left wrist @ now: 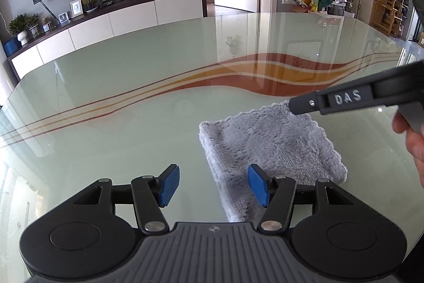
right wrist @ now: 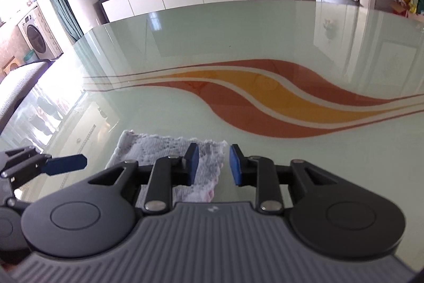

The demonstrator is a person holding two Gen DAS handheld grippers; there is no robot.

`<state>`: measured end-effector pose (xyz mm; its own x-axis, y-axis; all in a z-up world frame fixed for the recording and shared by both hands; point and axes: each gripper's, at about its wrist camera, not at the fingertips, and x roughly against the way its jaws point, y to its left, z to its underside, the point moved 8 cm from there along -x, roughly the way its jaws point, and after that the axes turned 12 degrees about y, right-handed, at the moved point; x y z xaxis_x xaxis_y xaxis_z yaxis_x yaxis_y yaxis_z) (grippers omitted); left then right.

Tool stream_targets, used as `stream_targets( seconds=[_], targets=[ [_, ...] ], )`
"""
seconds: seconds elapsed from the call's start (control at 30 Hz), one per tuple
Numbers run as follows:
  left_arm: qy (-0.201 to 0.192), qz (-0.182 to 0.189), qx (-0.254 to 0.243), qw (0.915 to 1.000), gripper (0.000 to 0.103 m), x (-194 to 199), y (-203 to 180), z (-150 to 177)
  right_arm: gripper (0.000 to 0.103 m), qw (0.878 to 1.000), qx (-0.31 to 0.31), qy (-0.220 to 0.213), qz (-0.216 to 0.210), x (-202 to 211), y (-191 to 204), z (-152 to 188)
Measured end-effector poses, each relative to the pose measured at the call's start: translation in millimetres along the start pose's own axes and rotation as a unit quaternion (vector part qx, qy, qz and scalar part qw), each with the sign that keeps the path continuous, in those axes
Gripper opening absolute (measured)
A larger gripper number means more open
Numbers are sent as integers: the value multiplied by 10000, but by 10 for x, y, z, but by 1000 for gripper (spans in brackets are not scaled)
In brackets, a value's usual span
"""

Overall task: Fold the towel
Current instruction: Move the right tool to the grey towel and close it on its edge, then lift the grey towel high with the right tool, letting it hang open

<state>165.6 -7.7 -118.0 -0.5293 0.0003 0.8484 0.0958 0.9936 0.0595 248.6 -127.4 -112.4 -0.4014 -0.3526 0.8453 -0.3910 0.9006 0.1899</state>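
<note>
A grey folded towel [left wrist: 270,147] lies flat on the pale green glass table [left wrist: 119,65]. My left gripper [left wrist: 214,184] hovers over the towel's near left edge, open, with nothing pinched between its blue pads [left wrist: 169,184]. One black finger [left wrist: 341,100] of the right gripper reaches in from the right over the towel's far corner. In the right wrist view the towel [right wrist: 159,147] lies under and left of my right gripper [right wrist: 213,165]. Its jaws stand narrowly apart above the towel's right edge, not pressing it. A blue pad of the left gripper [right wrist: 66,163] shows at the left.
Red and orange wavy stripes [right wrist: 278,100] cross the table's middle. A person's hand [left wrist: 413,147] holds the right gripper at the right edge. A white cabinet [left wrist: 119,20] with a television above stands beyond the far table edge. A sofa [right wrist: 18,86] is left.
</note>
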Motion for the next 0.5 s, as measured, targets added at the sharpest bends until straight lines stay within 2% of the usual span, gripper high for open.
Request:
stream_targets(
  seconds=[0.2, 0.5],
  targets=[
    [5, -6, 12, 10000, 63, -8, 9, 0, 17, 9999, -48, 111, -11, -45, 0, 48],
    [10, -18, 20, 10000, 65, -25, 1, 10, 6, 10000, 8, 42, -51, 2, 10, 48]
  ],
)
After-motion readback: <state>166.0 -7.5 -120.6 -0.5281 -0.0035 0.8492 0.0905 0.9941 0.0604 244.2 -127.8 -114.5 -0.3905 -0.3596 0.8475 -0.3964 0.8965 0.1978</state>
